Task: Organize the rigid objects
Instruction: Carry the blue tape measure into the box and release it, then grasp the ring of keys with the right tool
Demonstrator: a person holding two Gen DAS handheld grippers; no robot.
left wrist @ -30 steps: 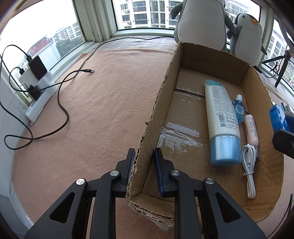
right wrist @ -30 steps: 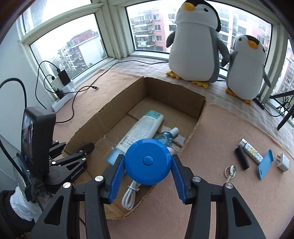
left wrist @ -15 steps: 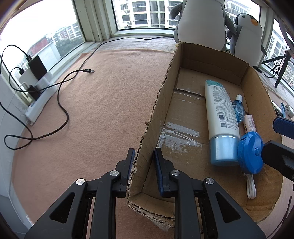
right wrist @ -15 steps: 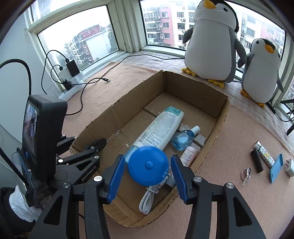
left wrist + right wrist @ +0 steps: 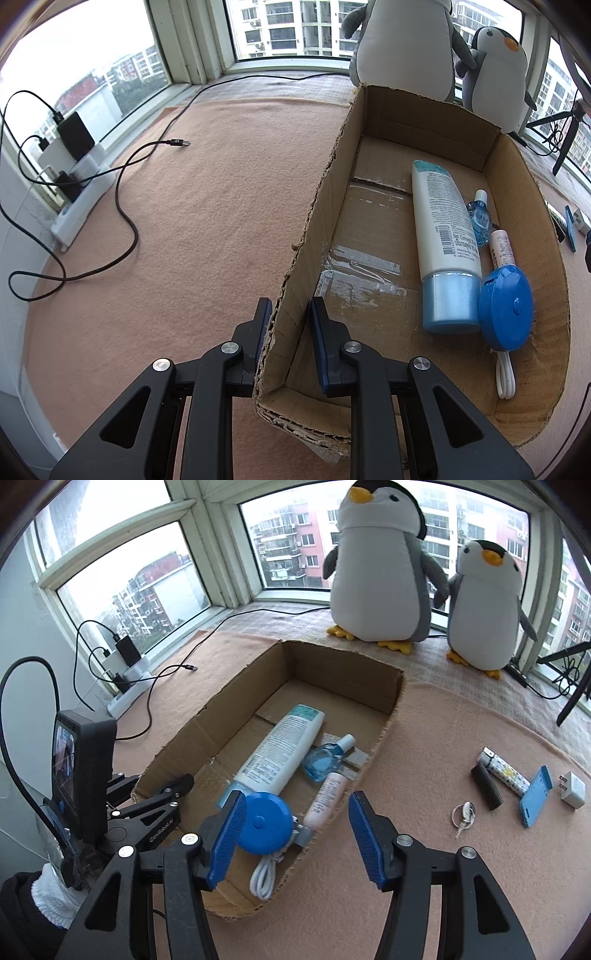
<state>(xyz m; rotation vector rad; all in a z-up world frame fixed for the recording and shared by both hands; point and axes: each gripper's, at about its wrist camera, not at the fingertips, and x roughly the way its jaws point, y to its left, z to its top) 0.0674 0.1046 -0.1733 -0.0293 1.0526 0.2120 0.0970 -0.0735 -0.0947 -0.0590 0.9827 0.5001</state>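
My left gripper (image 5: 290, 306) is shut on the near left wall of the open cardboard box (image 5: 406, 114), and it also shows in the right wrist view, left gripper (image 5: 159, 781). In the box lie a white lotion tube (image 5: 284, 749), a small blue bottle (image 5: 323, 762), a pink tube (image 5: 328, 799) and a white cable (image 5: 264, 878). A blue round disc (image 5: 506, 308) rests on the cable beside the tube's cap. My right gripper (image 5: 297, 801) hovers over the box's right wall with its jaws opening. The disc (image 5: 264, 821) lies below its left finger, free of both pads.
On the carpet right of the box lie a key ring (image 5: 463, 814), a black lighter (image 5: 487, 787), a patterned lighter (image 5: 504, 771), a blue card holder (image 5: 535, 795) and a white plug (image 5: 572, 790). Two plush penguins (image 5: 380, 565) stand behind the box. A power strip (image 5: 129, 694) with cables sits at the left.
The right gripper brought the blue disc over the box and let it go. The disc now lies in the box, and the jaws have spread and shifted right. The left gripper kept still.
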